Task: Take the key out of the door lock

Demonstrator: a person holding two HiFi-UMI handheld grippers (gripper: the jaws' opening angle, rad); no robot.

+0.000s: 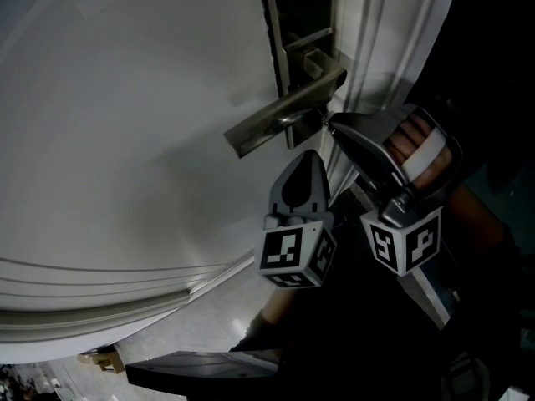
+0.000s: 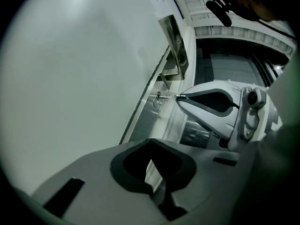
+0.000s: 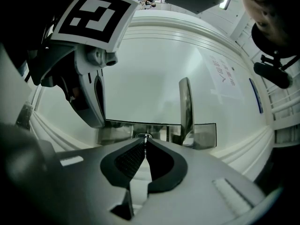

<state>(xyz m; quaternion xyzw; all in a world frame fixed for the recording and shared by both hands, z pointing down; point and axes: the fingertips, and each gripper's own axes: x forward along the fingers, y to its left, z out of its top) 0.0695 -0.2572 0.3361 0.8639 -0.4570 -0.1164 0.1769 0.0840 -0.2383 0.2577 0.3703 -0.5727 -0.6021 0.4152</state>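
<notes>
Closed on the key, the right gripper is seen with its tips pressed together around the key's near end. The key is a thin metal piece. Its long axis runs straight out from the door, pointing away from the door face toward the gripper. The far end is met by the metal lock plate close to the door handle. In the right gripper view the key shows only as a thin sliver at the tips, edge-on to the camera.

No object is held by the left gripper. Its jaws are brought together at the tips, and it is kept just beside the right gripper, short of the door.

Black-and-white square patterns are carried on both marker cubes. A sheet of paper with lines of writing is fixed to the door, but the writing is too small to be read. A small blue label beside it is equally illegible.
</notes>
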